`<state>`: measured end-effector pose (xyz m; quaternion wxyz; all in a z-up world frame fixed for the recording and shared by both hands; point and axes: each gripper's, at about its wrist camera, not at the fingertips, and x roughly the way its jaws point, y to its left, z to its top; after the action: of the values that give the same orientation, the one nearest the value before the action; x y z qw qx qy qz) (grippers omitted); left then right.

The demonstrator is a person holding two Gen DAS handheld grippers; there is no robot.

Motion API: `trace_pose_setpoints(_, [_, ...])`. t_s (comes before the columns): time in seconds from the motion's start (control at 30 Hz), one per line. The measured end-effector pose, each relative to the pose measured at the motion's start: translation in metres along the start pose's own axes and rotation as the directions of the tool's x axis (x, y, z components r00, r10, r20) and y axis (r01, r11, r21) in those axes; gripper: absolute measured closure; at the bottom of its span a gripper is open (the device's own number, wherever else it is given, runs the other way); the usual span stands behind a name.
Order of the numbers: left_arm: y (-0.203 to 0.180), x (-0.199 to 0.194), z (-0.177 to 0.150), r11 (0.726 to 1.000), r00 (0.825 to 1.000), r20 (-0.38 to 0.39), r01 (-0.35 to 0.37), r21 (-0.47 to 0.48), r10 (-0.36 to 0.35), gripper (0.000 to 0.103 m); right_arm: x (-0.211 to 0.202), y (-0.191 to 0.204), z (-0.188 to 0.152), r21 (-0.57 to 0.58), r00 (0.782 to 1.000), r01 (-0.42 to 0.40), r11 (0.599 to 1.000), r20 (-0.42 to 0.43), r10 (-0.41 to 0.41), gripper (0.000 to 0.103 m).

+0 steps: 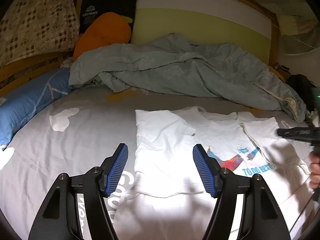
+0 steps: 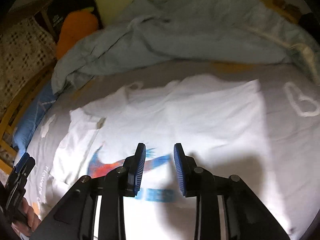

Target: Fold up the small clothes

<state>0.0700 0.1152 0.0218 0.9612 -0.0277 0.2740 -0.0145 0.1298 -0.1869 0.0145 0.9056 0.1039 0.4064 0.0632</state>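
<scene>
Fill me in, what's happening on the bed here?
A person holding a gripper in each hand is folding a white T-shirt with a colourful print, laid out on the grey bedsheet. Its side parts look already folded inward over the front. The left gripper hangs open above the folded-in part of the shirt, gripping nothing. The right gripper is open too, over the print, and that view is blurred. A crumpled grey-blue duvet lies behind the shirt.

A home bedroom is shown: a bed with a wooden frame [image 1: 274, 20] at 1 o'clock, a rumpled grey-blue duvet [image 1: 180, 68] at 12, a checked pillow [image 1: 38, 20] and an orange plush toy [image 1: 104, 34] at 10.
</scene>
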Motion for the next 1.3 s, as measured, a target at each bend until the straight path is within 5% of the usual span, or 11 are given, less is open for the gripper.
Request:
trace_pose_setpoints(0.17, [0.002,0.012,-0.005,0.977,0.981,0.005,-0.191,0.090,0.191,0.034,-0.024,-0.059,0.007,0.079,0.994,0.100,0.992,0.044,-0.104,0.072])
trace_pose_setpoints(0.33, [0.018,0.025,-0.007,0.979,0.979,-0.041,-0.198,0.050,0.201,0.034,-0.016,-0.119,0.017,0.138,0.988,0.153,0.979,0.008,-0.155,0.053])
trace_pose_setpoints(0.6, [0.022,0.030,-0.003,0.990,0.989,-0.038,-0.139,0.022,0.140,0.034,0.026,-0.205,0.080,0.409,1.000,0.010,0.912,-0.005,-0.008,0.053])
trace_pose_setpoints(0.7, [0.016,0.031,-0.003,0.989,0.989,-0.029,-0.143,0.048,0.145,0.034,0.058,-0.207,0.099,0.389,0.995,-0.036,0.921,-0.074,0.070,0.053])
trace_pose_setpoints(0.77, [0.014,0.035,-0.005,0.988,0.988,-0.040,-0.144,0.051,0.146,0.034,0.077,-0.200,0.109,0.333,0.985,-0.076,0.940,-0.122,0.122,0.072])
trace_pose_setpoints(0.8, [0.015,0.037,-0.005,0.989,0.989,-0.046,-0.141,0.051,0.143,0.034,0.085,-0.195,0.113,0.296,0.982,-0.069,0.953,-0.146,0.117,0.093])
trace_pose_setpoints(0.83, [0.015,0.039,-0.006,0.989,0.988,-0.050,-0.141,0.050,0.143,0.034,0.093,-0.189,0.116,0.253,0.979,-0.051,0.966,-0.180,0.099,0.096])
trace_pose_setpoints(1.13, [0.019,0.041,-0.004,0.989,0.988,-0.041,-0.147,0.026,0.148,0.034,0.120,-0.153,0.134,0.124,0.984,0.124,0.985,-0.146,-0.106,0.099])
trace_pose_setpoints(1.3, [0.031,0.045,-0.002,0.993,0.990,-0.082,-0.116,-0.038,0.112,0.034,0.134,-0.149,0.132,0.077,0.966,0.226,0.971,-0.145,-0.213,0.099])
